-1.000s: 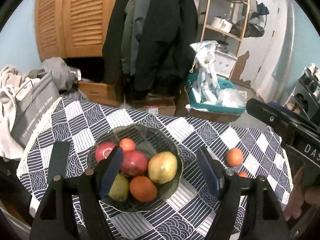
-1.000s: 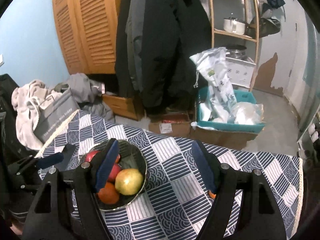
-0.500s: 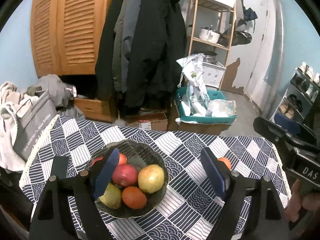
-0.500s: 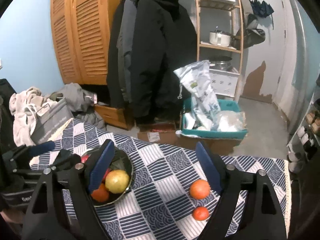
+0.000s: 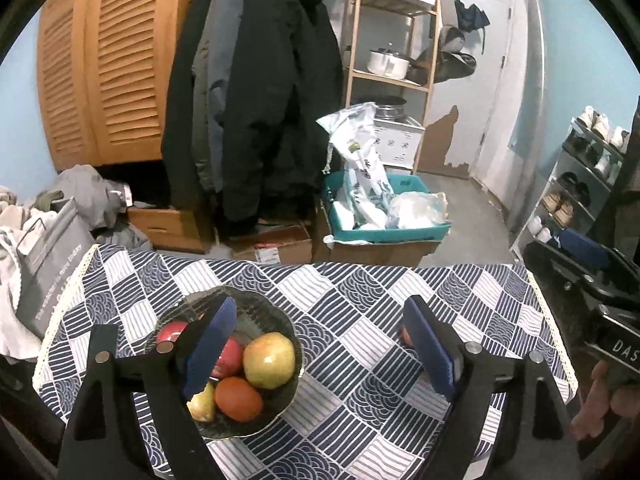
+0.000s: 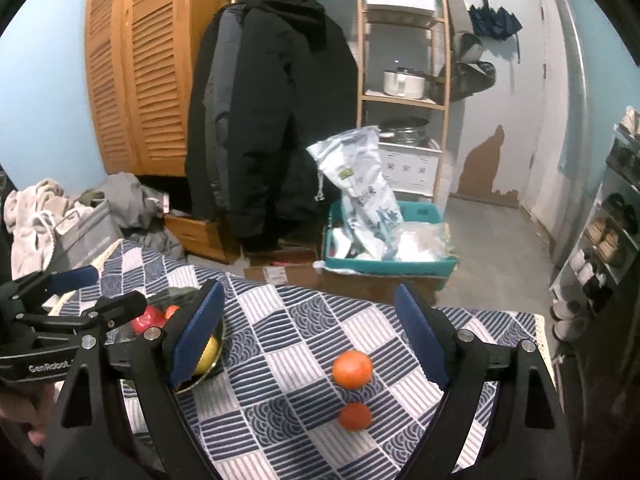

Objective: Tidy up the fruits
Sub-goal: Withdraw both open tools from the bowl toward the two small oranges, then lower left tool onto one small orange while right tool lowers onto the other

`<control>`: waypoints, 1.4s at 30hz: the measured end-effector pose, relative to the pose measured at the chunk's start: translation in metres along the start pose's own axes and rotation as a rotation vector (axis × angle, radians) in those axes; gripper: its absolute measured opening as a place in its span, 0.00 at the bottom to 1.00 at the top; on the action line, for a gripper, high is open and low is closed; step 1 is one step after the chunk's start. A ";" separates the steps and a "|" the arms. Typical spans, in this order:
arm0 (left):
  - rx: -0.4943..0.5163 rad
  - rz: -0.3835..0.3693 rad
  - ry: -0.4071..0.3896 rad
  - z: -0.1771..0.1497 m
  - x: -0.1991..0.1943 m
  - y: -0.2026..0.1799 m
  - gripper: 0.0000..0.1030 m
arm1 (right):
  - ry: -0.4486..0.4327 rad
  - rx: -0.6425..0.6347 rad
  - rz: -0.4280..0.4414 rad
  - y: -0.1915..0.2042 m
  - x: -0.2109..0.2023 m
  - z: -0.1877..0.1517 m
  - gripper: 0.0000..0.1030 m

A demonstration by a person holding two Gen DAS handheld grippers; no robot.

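A dark glass bowl [image 5: 260, 312] on the checked tablecloth [image 5: 360, 352] holds a yellow-red apple [image 5: 269, 360], an orange [image 5: 239, 399], red apples [image 5: 228, 356] and a pear [image 5: 202, 402]. My left gripper [image 5: 320, 304] hovers above and behind the bowl; its jaws are opening with nothing between them. Two loose oranges [image 6: 352, 369] [image 6: 355, 416] lie on the cloth to the right, under my right gripper [image 6: 309, 288], which is open and clear of them. In the right wrist view the bowl [image 6: 212, 368] is mostly hidden by the left finger.
The far table edge drops to a teal crate [image 5: 384, 232] on cardboard boxes. A grey bag [image 5: 48, 264] leans at the table's left edge. Dark coats [image 5: 260, 100], a wooden shelf [image 5: 392, 60] and a shoe rack [image 5: 580, 184] stand beyond. A hand [image 5: 596, 400] holds the right gripper.
Both grippers pulled back and rose from the table, so the fruit looks smaller. Both pairs of jaws widened. The two loose oranges came into the right wrist view.
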State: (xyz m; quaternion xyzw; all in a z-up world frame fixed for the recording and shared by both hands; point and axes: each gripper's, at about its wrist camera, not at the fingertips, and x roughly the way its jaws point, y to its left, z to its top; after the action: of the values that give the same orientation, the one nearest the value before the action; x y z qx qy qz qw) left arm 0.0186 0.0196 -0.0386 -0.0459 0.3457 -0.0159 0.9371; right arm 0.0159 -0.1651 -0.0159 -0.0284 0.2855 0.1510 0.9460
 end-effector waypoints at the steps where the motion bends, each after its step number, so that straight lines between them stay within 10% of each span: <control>1: 0.004 -0.006 0.000 0.000 0.001 -0.004 0.84 | 0.000 0.004 -0.004 -0.003 -0.002 -0.001 0.84; 42: 0.112 0.004 0.322 -0.063 0.138 -0.051 0.84 | 0.388 0.126 -0.066 -0.080 0.111 -0.108 0.84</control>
State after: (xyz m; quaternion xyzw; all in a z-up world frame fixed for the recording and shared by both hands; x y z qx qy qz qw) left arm 0.0827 -0.0449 -0.1707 0.0103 0.4901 -0.0403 0.8707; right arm 0.0705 -0.2261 -0.1693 -0.0072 0.4701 0.0935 0.8776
